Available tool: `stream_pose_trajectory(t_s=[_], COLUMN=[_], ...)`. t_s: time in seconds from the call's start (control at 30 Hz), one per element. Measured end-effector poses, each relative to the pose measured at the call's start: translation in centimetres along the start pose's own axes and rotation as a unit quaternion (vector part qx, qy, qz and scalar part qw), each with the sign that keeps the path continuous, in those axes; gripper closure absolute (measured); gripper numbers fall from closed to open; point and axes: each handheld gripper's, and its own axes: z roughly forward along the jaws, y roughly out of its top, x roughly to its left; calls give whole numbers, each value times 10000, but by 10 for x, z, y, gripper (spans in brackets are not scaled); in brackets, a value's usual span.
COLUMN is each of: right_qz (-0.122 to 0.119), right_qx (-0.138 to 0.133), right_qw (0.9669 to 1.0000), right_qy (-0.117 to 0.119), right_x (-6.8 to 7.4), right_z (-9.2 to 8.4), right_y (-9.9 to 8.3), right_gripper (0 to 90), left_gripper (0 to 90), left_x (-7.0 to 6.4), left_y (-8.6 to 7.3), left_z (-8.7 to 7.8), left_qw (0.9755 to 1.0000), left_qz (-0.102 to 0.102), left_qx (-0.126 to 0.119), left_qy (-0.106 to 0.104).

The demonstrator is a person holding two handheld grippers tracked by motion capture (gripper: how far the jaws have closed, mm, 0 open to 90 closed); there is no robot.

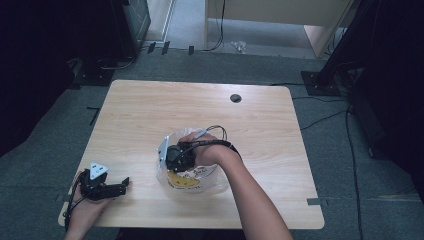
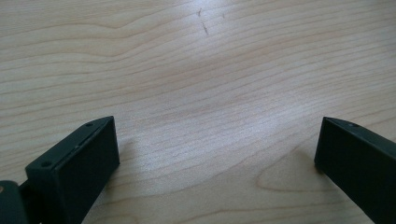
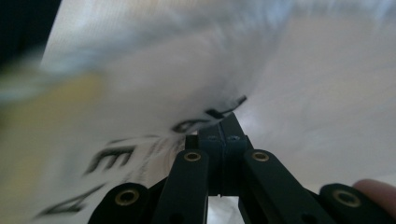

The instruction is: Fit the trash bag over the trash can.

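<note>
Right gripper [image 1: 176, 159] sits mid-table, jaws pinched together on white plastic bag [image 1: 200, 175] with yellow patch and black lettering; bag film crowds right gripper view, blurry. Left gripper [image 1: 116, 188] rests near front-left corner of wooden table [image 1: 260, 130], jaws spread wide, nothing between them, well apart from bag.

table [image 1: 150, 115] pale wood, smooth matt; bag [image 1: 212, 182] thin translucent plastic, printed.

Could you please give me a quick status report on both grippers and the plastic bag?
Right gripper shut, pinching the plastic bag at mid-table. Left gripper open, resting on bare table near the corner. Nothing in the way.
</note>
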Motion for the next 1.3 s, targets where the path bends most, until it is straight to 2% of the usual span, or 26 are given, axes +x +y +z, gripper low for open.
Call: stream_pose_trajectory(t_s=[0.23, 0.37, 0.47, 0.73, 0.87, 1.17, 1.3], right_qz=[178, 197, 301, 309, 297, 280, 227], right_qx=[191, 259, 224, 257, 245, -248, -44], right_qw=[9985, 9979, 9971, 9974, 9978, 9988, 9991], right_qy=[473, 554, 663, 604, 537, 328, 343], right_x=[-9, -14, -17, -19, -16, -8, 0], right_z=[20, 28, 34, 32, 21, -16, -11], right_y=[-4, -5, -8, -7, -1, 3, 4], right_gripper=[900, 900, 900, 884, 900, 900, 900], left_gripper=[0, 0, 0, 0, 0, 0, 0], left_x=[0, 0, 0, 0, 0, 0, 0], left_y=[0, 0, 0, 0, 0, 0, 0], left_z=[0, 0, 0, 0, 0, 0, 0], left_qw=[10000, 10000, 10000, 10000, 10000, 10000, 10000], left_qz=[2, 0, 2, -3, -2, -1, -3], left_qx=[1, -1, 1, -4, -4, 2, 0], left_qy=[-2, -1, 0, 1, 0, -2, -3])
